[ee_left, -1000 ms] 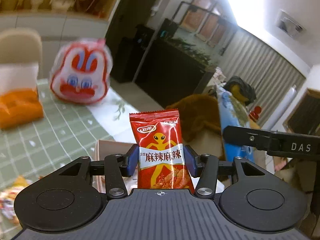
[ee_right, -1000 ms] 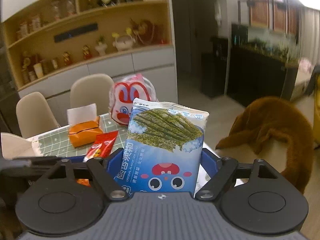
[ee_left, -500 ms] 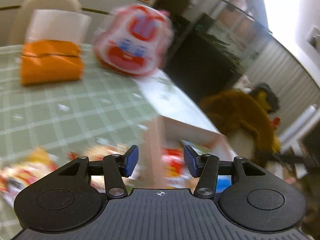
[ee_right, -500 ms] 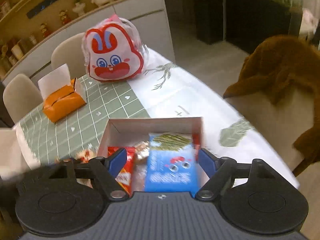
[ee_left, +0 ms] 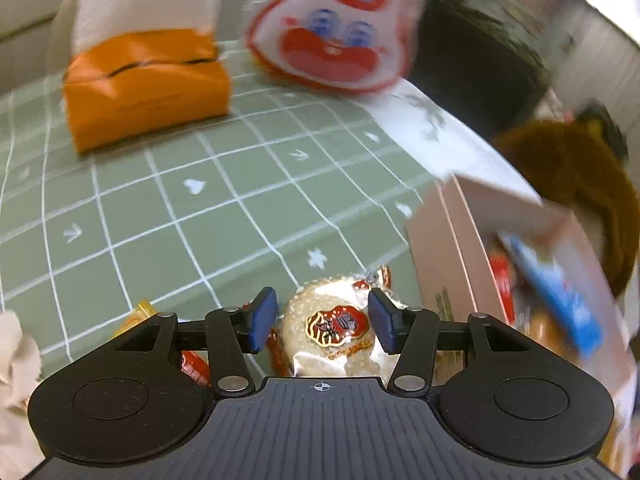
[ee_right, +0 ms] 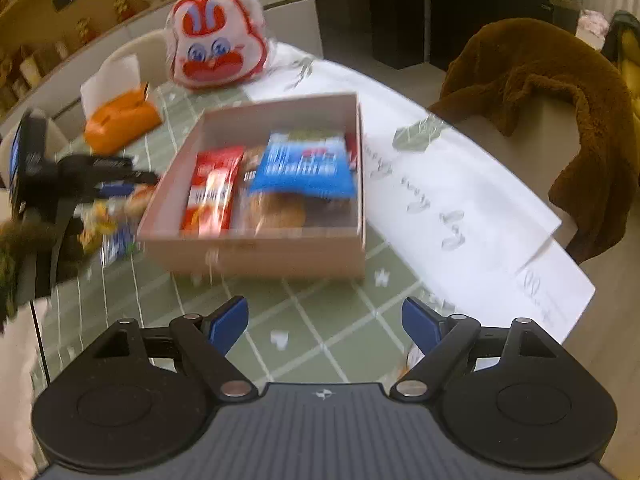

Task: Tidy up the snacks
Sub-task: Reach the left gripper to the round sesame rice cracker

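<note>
- Left tool (ee_left: 322,322): fingers spread, one on each side of a wrapped rice cracker (ee_left: 334,330) lying on the green checked surface (ee_left: 180,216); contact with the wrapper cannot be told.
- Right tool (ee_right: 324,322): fingers wide apart, holding nothing, over the surface just in front of the box (ee_right: 256,248).
- The box holds a blue seaweed pack (ee_right: 304,168), a red snack pack (ee_right: 212,192) and a round cracker under the blue pack.
- More loose snacks (ee_right: 112,220) lie left of the box, blurred.
- An orange tissue holder (ee_left: 144,84) and a rabbit-face bag (ee_left: 336,32) stand at the far side.

Round cracker pack (ee_left: 334,330) on cloth, beside box (ee_left: 448,248)
</note>
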Demonstrator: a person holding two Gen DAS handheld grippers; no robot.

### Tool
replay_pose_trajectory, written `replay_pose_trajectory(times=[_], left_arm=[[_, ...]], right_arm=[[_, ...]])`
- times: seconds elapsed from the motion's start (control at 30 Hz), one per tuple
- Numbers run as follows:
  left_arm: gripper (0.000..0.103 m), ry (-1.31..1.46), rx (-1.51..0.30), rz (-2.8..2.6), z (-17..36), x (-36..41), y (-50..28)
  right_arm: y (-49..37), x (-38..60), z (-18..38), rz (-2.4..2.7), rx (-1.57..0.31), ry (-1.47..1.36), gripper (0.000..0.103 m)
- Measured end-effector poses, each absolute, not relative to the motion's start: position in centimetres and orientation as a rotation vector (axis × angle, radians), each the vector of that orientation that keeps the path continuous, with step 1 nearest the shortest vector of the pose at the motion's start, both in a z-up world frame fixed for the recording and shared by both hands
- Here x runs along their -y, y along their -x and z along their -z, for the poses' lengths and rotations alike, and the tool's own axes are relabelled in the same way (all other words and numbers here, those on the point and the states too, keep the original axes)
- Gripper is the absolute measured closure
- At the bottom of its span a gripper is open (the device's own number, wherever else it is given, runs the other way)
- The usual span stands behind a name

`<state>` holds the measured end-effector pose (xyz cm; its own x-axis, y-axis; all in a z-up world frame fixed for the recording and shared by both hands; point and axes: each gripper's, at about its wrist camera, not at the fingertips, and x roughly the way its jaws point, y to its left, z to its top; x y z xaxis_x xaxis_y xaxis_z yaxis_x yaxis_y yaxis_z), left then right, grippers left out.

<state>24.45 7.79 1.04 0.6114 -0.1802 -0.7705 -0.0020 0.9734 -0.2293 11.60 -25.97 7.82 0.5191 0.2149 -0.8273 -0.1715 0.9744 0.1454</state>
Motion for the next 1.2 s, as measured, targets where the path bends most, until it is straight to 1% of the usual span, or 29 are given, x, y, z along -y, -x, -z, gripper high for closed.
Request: replay_pose_trajectory(times=[0.17,0.27,0.47,0.6,0.73,0.9,1.07,1.1,1.13,1.17,1.2], left_arm=[[0.048,0.232,-0.910,0.165,-0.8,-7.5,-19.5],[0.051,0.292,-0.913,0.153,-0.7,-7.6,-16.8],[0.050,0.486,-0.972,0.142,-0.3,-8.4,-12.3],[0.050,0.528,-0.993,0.113,-0.7,-8.9,-10.6],[0.050,0.422,-0.925,-0.019,-2.3,-9.9,-9.6],[0.050,0.465,-0.908,-0.064,-3.1,-11.5,-8.5],[0.050,0.494,-0.889,-0.083,-3.2,-12.0,-7.7],[0.050,0.503,-0.890,-0.082,-3.1,-12.0,-7.6],[0.050,0.508,-0.894,-0.078,-3.0,-12.0,-7.6],[0.050,0.509,-0.899,-0.071,-2.9,-11.9,-7.7],[0.050,0.509,-0.903,-0.063,-2.9,-11.7,-7.7]], right_arm=[[-9.5,25.0,-6.5,-0.267,-1.016,-0.062,0.018],[-9.3,24.0,-5.8,-0.281,-1.030,-0.062,0.018],[-9.4,20.4,-5.9,-0.364,-1.039,-0.089,0.018],[-10.5,16.2,-6.0,-0.442,-1.038,-0.097,0.018],[-11.8,11.1,-5.7,-0.484,-1.010,-0.046,0.018],[-12.9,5.4,-4.2,-0.468,-0.969,0.127,0.018],[-13.9,4.1,-3.3,-0.440,-0.946,0.159,0.018],[-13.8,4.1,-3.4,-0.445,-0.949,0.164,0.019],[-13.6,4.3,-3.5,-0.454,-0.950,0.165,0.024],[-13.4,4.4,-3.6,-0.462,-0.949,0.165,0.032],[-13.0,4.7,-3.9,-0.462,-0.944,0.172,0.043]])
